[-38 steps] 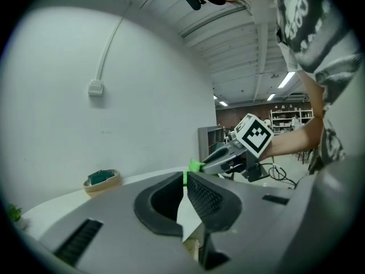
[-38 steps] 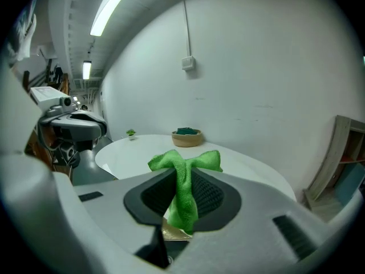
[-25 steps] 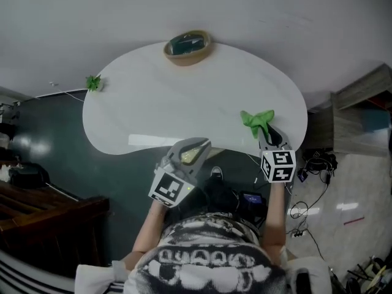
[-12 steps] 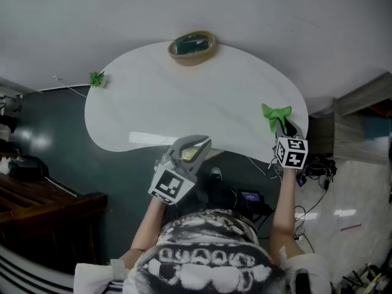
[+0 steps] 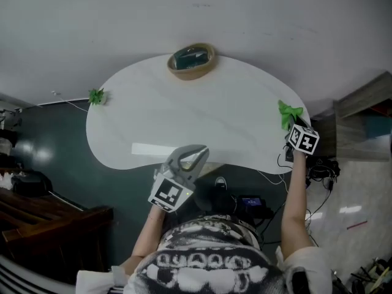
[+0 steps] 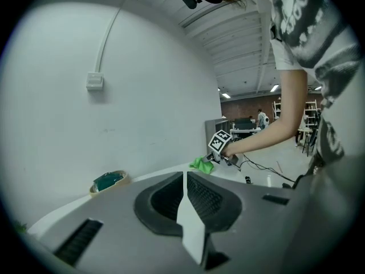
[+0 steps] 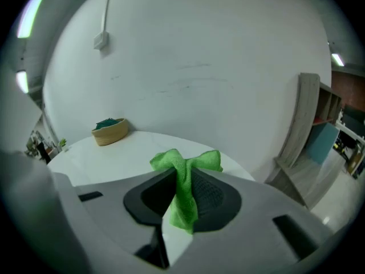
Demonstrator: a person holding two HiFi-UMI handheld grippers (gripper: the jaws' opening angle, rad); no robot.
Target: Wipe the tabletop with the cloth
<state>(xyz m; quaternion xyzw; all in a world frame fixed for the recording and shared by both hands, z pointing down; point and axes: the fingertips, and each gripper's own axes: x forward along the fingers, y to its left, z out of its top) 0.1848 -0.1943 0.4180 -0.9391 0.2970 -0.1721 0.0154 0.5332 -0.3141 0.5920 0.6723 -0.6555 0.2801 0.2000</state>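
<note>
The wiping is at the far-right reach of a stroke, by my reading; the right gripper [image 5: 291, 125] is clamped tight on the green cloth [image 5: 289, 111], which bunches up out of its closed jaws in two loose ears. The cloth sits well to the right of the basket [image 5: 192, 60] and nearer the person, over the right end of the white surface [image 5: 184, 112]; whether it presses on the surface or hangs just above it is hard to tell from above. The left gripper [image 5: 195, 153] has its jaws shut together with nothing between them; it hovers almost straight in front of the basket, on the person's side, at the near edge of the surface, and takes no part in the wiping.

The next move calls for keeping the cloth flat and pressed down, then drawing it back leftward toward the basket's side in a broad pass, since most of the surface lies that way; the basket would need skirting.

By count: one cloth, one basket with something dark teal inside, one small green sprig [image 5: 95, 95] at the edge well left of the basket, two grippers, one surface.
</note>
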